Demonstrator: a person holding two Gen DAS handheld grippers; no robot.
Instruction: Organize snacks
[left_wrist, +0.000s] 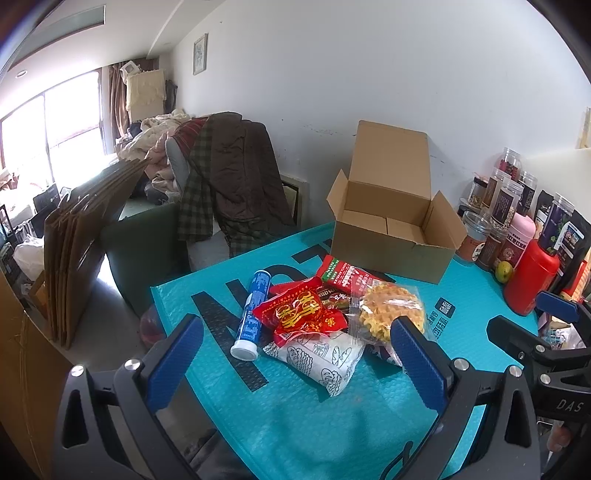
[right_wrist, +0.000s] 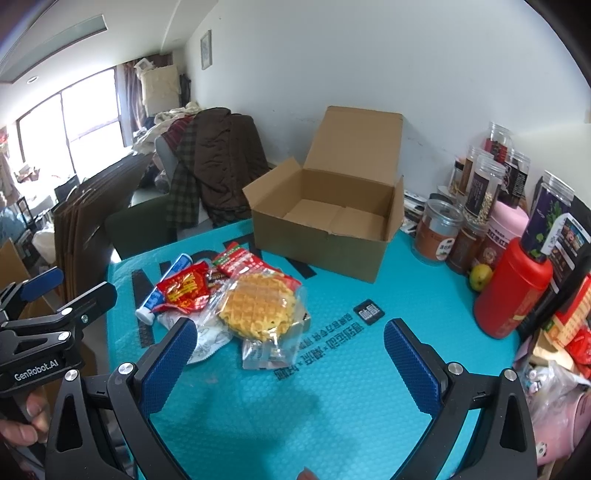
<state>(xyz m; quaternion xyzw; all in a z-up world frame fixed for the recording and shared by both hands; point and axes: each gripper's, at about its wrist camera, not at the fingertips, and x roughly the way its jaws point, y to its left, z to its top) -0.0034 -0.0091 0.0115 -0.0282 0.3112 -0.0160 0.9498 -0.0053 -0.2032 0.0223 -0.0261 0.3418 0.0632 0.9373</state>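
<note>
1. Snacks, a heap of crinkly foil and clear plastic packets (left_wrist: 317, 317), lay just ahead of my left gripper (left_wrist: 295, 354); the open brown cardboard box (right_wrist: 325, 221) sat beyond, empty.
2. Both tools, right gripper (right_wrist: 288, 358) included, stood spread apart, holding nothing.
3. I judged the slippery clear-wrapped yellow waffle (right_wrist: 258, 310) might slide out.
4. Readable: "GenRobot.AI", "DAS".

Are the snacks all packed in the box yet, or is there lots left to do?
Nothing is packed yet: the cardboard box stands open and empty. Nothing is in hand either; the left gripper and right gripper hover with jaws open. Still left is the whole pile on the teal mat: the waffle packet, red packet, blue tube and white wrapper.
</note>
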